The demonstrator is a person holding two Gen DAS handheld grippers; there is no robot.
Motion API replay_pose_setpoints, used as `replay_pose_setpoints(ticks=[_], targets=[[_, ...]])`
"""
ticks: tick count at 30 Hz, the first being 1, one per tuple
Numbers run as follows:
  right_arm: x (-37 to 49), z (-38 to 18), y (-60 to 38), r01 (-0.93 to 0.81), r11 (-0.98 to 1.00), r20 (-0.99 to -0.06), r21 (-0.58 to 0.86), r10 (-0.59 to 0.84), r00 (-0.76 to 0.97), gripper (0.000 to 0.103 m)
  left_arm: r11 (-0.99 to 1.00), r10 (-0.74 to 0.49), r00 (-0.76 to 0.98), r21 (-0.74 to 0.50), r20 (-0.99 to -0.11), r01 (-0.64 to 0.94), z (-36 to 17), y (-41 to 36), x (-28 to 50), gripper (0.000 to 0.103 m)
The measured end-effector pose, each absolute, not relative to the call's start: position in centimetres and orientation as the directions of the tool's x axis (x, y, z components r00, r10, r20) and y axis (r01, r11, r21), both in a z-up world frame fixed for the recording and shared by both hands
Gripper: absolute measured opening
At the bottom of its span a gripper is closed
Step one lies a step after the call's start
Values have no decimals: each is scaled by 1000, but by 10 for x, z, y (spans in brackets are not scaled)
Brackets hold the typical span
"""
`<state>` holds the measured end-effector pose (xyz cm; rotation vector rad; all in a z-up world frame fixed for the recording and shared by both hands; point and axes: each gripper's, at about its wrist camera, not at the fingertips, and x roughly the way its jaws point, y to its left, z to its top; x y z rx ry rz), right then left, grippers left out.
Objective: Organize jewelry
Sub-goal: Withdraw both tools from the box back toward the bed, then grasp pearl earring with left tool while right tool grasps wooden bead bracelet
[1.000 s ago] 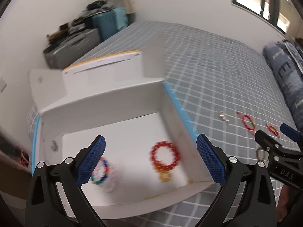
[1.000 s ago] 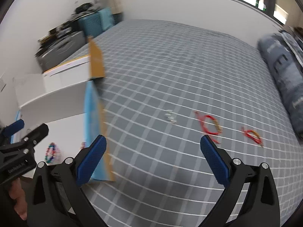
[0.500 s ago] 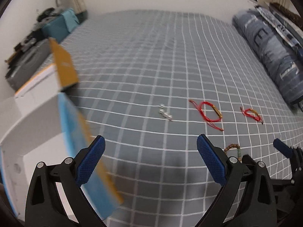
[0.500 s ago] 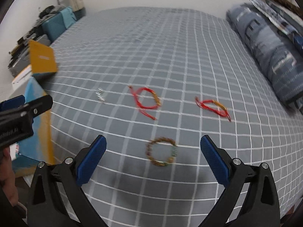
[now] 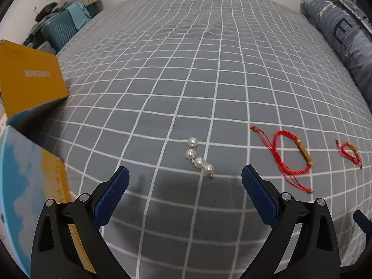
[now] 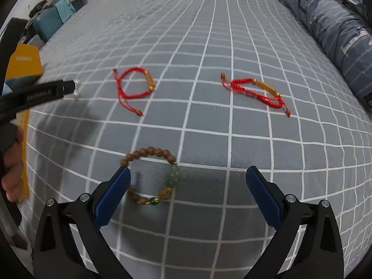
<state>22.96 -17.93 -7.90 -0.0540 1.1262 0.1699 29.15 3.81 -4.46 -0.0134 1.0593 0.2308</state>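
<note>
Inventory, near to far.

1. Right gripper [image 6: 187, 187]: jaws wide apart, holding nothing, poised low over the bedspread [image 6: 209, 46].
2. Wooden bead bracelet [image 6: 151, 176]: lies flat on the bedspread partly between the right gripper's fingers, its left side just beside the left pad. Brown round beads, one pale green stone, a small bright green bead with gold spacers. Not gripped.
3. Left gripper [image 5: 184, 188]: jaws wide apart, empty. Seen also at the left edge of the right wrist view.
4. Pearl strand [image 5: 199, 159]: four white pearls in a short linked row, lying just beyond the left gripper's fingertips, roughly centred between them. Untouched.
5. Larger red cord bracelet [image 6: 134, 86]: woven red loop with a gold tube bead and loose tails, right of the pearls, further off than the wooden bracelet.
6. Smaller red cord bracelet [image 6: 258, 90]: same make, well to the right.
7. Box [image 5: 30, 79]: orange and blue carton at the far left edge; its inside is not visible.

Status, as judged: four pieces lie loose on the bed, none collected here. Both grippers appear lined up for a pick, left on pearls, right on wooden beads.
</note>
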Motion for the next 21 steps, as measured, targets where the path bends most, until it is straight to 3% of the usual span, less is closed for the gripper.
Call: replay_pose_setpoints(ticks=[6,13,16,21], targets=[[238,-90,-177,-164,985,-908,45,109,405,94,978,146,468,55,-872,-203,-62,45,304,95],[240,-89,-173,-153,987,-914,43,101,393,74,975,125,461,23,-879,-220,-84,55,311,91],[239,-89,-171,-157,987,-917,34,93,389,66,976,125,454,28,-882,-215,-86,54,311,81],[236,-87,-170,-160,987,-919,30,90,383,53,981,109,451,24,-886,-191,-83,48,309,54]])
